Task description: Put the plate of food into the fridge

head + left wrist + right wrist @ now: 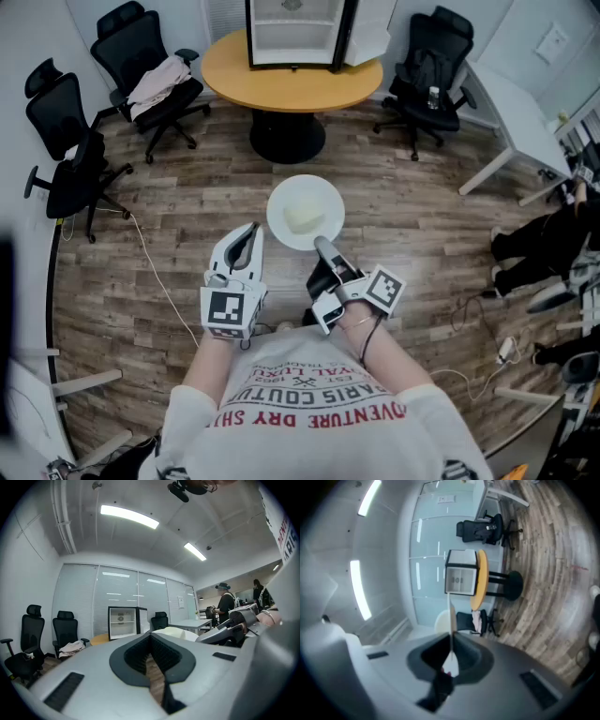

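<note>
A white plate with a pale lump of food is held out over the wood floor. My right gripper is shut on its near rim. In the right gripper view the plate shows edge-on as a thin white line pinched between the jaws of the right gripper. My left gripper hangs beside the plate on the left, shut with nothing in it. Ahead, the small fridge stands on a round wooden table with its door open and white shelves showing.
Black office chairs stand left of the table, one draped with cloth, and another stands to its right. A white desk is at the right, where a person's legs show. Cables trail on the floor.
</note>
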Tool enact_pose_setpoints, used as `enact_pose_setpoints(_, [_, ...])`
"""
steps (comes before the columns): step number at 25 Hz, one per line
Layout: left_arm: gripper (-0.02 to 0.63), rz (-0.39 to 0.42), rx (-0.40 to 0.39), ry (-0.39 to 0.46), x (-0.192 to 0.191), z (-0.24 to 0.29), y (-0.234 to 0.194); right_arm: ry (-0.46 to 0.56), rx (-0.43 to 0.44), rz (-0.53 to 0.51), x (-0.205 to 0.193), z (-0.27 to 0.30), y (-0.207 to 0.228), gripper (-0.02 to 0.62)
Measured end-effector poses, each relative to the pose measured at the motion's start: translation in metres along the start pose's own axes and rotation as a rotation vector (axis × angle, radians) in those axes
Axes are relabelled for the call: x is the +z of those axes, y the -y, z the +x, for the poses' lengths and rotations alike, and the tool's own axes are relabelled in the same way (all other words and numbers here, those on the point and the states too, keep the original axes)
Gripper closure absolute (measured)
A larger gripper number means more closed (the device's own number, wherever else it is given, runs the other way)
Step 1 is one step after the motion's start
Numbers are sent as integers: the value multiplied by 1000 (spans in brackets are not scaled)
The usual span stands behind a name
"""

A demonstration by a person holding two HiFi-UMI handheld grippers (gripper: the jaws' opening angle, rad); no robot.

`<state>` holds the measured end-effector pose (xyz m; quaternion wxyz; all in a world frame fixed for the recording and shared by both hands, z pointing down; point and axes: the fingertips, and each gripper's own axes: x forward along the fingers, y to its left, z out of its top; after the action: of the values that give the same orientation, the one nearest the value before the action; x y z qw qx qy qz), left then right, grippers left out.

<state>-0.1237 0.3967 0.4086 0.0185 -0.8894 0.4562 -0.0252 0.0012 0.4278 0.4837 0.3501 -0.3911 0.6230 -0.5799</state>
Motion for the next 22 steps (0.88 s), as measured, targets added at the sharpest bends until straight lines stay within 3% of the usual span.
enact_pose_setpoints(15, [572, 0, -7, 4, -4, -3, -7, -14, -32, -23, -8, 8, 2, 555])
enact_pose_setpoints(22, [572, 1, 40, 0, -6, -1, -30, -50, -36, 12, -11, 34, 5, 555])
